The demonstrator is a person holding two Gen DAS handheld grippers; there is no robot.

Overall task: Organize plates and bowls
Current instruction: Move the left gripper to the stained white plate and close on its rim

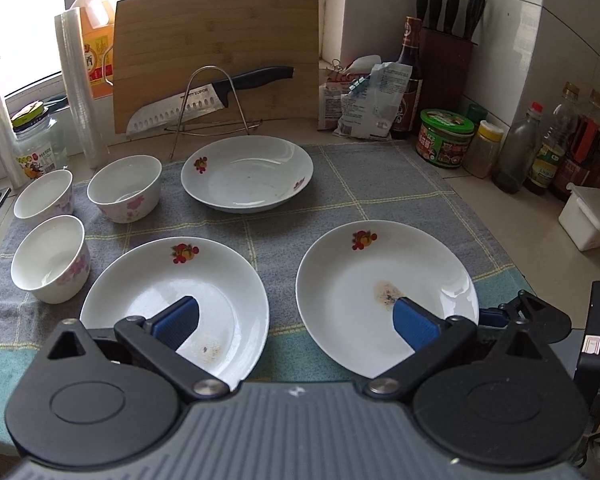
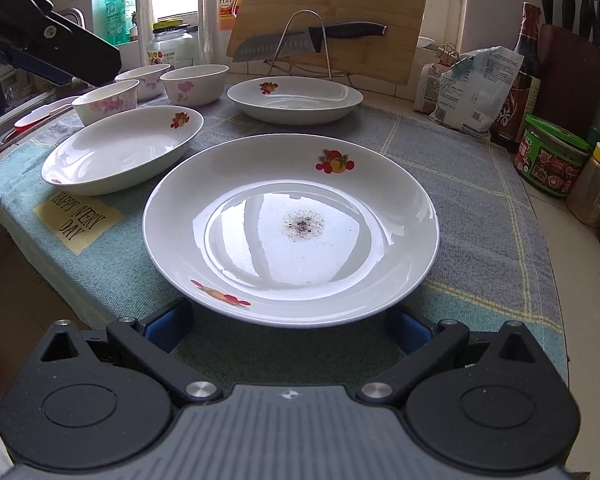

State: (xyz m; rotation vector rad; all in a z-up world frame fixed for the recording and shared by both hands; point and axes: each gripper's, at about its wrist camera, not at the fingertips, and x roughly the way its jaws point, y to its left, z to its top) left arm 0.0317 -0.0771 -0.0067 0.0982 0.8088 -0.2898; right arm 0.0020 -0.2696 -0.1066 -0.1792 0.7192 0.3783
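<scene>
Right claw spread wide, low at surface edge; near plate seen directly ahead, its rim between blue pads, contact not determinable. Dark residue spot noted at plate centre. Left claw spread wide, nothing gripped, held above gap between left plate and near plate. Far plate located behind, empty. Three bowls grouped at left on cloth, all empty. Knife on wire rack before cutting board; jars and bottles ranged along right.
</scene>
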